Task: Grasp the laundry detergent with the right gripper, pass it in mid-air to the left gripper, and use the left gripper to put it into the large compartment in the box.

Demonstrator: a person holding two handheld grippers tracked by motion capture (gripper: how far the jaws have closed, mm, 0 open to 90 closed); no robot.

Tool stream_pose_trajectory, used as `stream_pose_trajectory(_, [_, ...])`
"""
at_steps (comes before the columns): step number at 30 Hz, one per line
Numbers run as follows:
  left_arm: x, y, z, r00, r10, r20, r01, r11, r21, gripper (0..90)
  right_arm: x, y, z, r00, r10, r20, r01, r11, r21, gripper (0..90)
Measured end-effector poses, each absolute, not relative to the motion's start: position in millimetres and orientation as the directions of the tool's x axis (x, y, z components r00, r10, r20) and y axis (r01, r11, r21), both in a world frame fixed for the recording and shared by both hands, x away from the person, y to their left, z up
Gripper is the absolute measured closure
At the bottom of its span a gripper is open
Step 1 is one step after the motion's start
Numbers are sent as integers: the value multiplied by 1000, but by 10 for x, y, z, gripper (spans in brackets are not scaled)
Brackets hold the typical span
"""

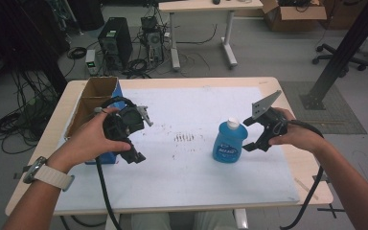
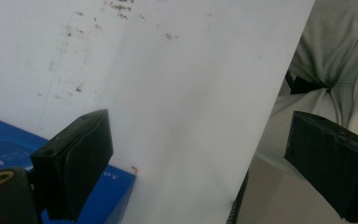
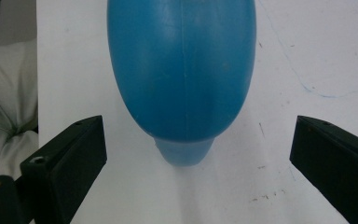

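Just one blue bottle (image 1: 230, 141) — two tongs (image 1: 252, 135) gaping

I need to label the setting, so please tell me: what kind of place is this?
Probably a lab or workshop: computer towers and tangled cables sit on the floor, with an office chair and cardboard boxes behind the table.

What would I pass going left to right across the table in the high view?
Cardboard box → left gripper held in a hand → blue bottle → right gripper, jaws open toward the bottle.
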State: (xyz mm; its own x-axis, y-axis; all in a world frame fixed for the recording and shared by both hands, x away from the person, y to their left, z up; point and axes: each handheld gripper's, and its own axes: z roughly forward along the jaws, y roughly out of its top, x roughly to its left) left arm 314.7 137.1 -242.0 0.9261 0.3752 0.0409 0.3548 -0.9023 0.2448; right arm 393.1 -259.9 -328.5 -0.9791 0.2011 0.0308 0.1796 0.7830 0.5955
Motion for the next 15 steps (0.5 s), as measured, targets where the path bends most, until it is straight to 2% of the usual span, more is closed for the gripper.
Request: stream_pose_trajectory(15, [3146,1376,-2434,926,375,39,355,-902,245,79,3931,-2602,-3466,-977,207,55,197,763,615,36])
